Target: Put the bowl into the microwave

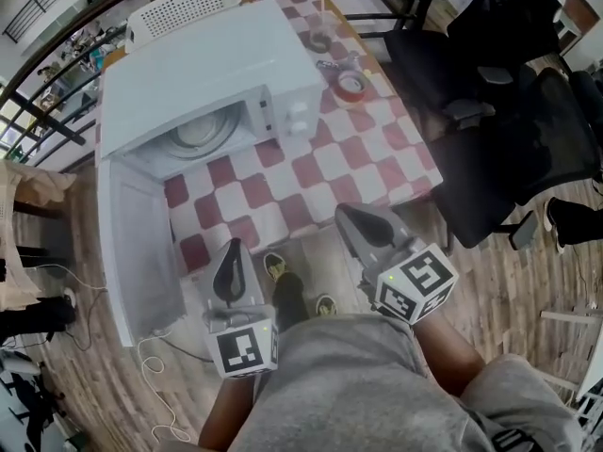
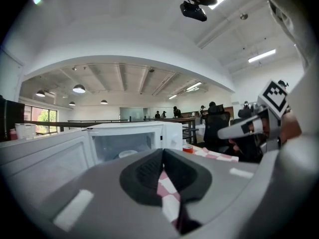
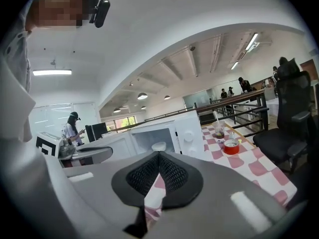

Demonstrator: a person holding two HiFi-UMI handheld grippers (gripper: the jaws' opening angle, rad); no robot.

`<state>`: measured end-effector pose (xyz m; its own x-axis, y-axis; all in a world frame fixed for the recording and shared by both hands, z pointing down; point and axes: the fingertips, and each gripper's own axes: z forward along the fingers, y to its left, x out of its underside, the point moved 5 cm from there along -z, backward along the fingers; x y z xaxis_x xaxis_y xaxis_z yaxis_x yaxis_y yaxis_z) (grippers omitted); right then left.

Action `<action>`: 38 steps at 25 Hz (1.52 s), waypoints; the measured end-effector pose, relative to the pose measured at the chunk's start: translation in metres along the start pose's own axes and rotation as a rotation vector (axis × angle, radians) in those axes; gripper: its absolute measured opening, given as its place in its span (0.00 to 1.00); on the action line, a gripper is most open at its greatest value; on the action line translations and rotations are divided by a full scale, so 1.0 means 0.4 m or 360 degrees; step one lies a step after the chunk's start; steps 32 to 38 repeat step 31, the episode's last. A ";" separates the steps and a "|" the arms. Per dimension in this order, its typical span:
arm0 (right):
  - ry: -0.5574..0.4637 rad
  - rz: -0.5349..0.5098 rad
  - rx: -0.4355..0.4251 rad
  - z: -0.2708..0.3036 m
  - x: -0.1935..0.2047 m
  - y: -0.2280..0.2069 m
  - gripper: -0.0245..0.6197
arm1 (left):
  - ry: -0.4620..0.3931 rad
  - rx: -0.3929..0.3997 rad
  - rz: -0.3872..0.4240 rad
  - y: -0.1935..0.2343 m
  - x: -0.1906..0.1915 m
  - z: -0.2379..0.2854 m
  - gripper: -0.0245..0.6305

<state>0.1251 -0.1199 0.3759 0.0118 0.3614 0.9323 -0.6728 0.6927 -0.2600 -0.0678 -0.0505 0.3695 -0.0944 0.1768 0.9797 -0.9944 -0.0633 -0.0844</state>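
Note:
The white microwave (image 1: 203,73) stands on the checked table (image 1: 367,163) with its door (image 1: 141,252) swung wide open to the left. A pale bowl (image 1: 200,132) sits inside the cavity, also seen as the bowl (image 2: 128,154) in the left gripper view and the bowl (image 3: 159,146) in the right gripper view. My left gripper (image 1: 230,250) is shut and empty, held off the table's front edge near the person's body. My right gripper (image 1: 350,217) is also shut with nothing in it, just at the front edge. Both point toward the microwave.
A red tape roll (image 1: 351,86) and a cup with a straw (image 1: 320,36) stand right of the microwave. A white basket (image 1: 184,6) lies behind it. Black office chairs (image 1: 509,130) crowd the table's right side. A cable (image 1: 155,384) trails over the wooden floor.

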 end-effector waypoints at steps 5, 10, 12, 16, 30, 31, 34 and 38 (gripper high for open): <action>0.0004 -0.0042 -0.0026 -0.088 0.030 0.039 0.04 | -0.0042 -0.0066 0.0004 -0.042 -0.005 -0.107 0.05; -0.0009 -0.0084 -0.0045 -0.164 0.045 0.068 0.04 | -0.0057 -0.0127 -0.0011 -0.071 -0.011 -0.207 0.05; -0.0024 -0.0095 -0.0045 -0.187 0.045 0.073 0.04 | -0.0063 -0.0138 -0.0004 -0.081 -0.011 -0.233 0.05; -0.0057 -0.0101 -0.0044 -0.223 0.038 0.083 0.04 | -0.0068 -0.0143 -0.0004 -0.095 -0.009 -0.267 0.05; -0.0068 -0.0137 -0.0087 -0.254 0.055 0.138 0.04 | -0.0123 -0.0117 0.0023 -0.109 -0.026 -0.309 0.05; -0.0068 -0.0138 -0.0086 -0.256 0.056 0.139 0.04 | -0.0122 -0.0115 0.0026 -0.110 -0.024 -0.308 0.05; -0.0068 -0.0138 -0.0086 -0.256 0.056 0.139 0.04 | -0.0122 -0.0115 0.0026 -0.110 -0.024 -0.308 0.05; -0.0068 -0.0138 -0.0086 -0.256 0.056 0.139 0.04 | -0.0122 -0.0115 0.0026 -0.110 -0.024 -0.308 0.05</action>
